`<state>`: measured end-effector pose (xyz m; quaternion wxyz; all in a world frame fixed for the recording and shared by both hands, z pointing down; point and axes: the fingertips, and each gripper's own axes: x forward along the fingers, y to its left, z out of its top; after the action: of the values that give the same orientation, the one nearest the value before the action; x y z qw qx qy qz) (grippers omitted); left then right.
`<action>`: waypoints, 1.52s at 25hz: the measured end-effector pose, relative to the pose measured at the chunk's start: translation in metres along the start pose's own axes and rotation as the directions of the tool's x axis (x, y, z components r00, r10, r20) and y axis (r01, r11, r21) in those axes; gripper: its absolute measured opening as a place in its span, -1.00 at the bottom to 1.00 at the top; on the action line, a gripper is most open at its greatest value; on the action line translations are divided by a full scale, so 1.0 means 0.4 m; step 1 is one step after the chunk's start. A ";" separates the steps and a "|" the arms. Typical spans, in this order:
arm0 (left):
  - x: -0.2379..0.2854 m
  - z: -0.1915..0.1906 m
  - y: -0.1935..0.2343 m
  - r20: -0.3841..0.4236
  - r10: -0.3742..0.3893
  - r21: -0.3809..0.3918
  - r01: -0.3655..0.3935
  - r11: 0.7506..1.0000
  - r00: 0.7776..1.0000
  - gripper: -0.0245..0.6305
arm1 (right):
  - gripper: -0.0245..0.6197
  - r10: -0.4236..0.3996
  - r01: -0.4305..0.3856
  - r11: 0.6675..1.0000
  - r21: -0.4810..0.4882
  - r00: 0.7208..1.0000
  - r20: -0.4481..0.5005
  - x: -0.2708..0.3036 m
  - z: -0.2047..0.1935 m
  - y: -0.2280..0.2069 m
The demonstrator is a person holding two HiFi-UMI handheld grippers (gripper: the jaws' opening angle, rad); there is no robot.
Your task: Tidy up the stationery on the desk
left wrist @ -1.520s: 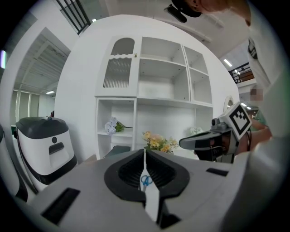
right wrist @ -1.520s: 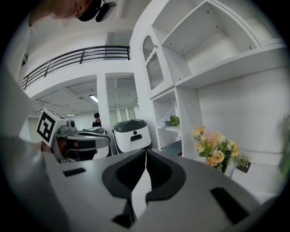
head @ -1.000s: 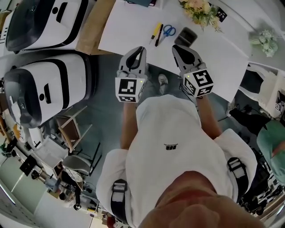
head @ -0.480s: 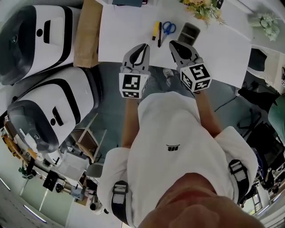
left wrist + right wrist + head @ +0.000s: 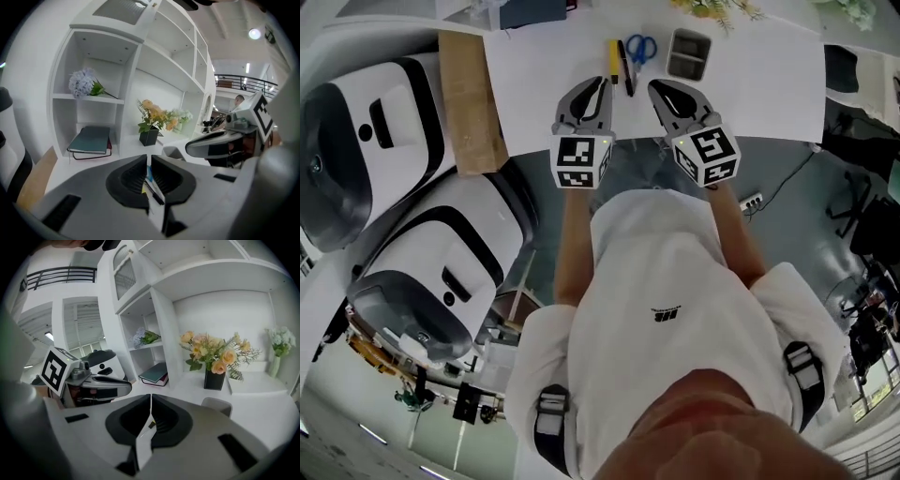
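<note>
White desk [image 5: 750, 75] carries a yellow marker [image 5: 613, 58], black pen [image 5: 625, 66] & blue-handled scissors [image 5: 642, 47], beside a grey square holder [image 5: 689, 53]. My left gripper [image 5: 598, 86] & right gripper [image 5: 659, 87] hover near them, jaws pressed together, holding nothing. Risk: if I descend w/ jaws closed, I'd shove the pens askew.

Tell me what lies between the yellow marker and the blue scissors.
A black pen lies between the yellow marker and the blue scissors, seen in the head view.
</note>
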<state>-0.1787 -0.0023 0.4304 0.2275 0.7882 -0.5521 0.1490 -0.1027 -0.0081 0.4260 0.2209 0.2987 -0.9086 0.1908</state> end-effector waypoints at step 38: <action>0.318 -0.198 0.088 -0.272 0.010 0.020 -0.005 1.000 0.962 -0.93 | -0.93 0.012 -0.012 1.000 -0.028 1.000 -0.002 0.129 -0.093 -0.061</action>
<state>-0.1665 -0.0730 0.5663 0.2931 0.7604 -0.5170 0.2620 -0.1141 -0.0322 0.4889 0.2249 0.2900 -0.9127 0.1800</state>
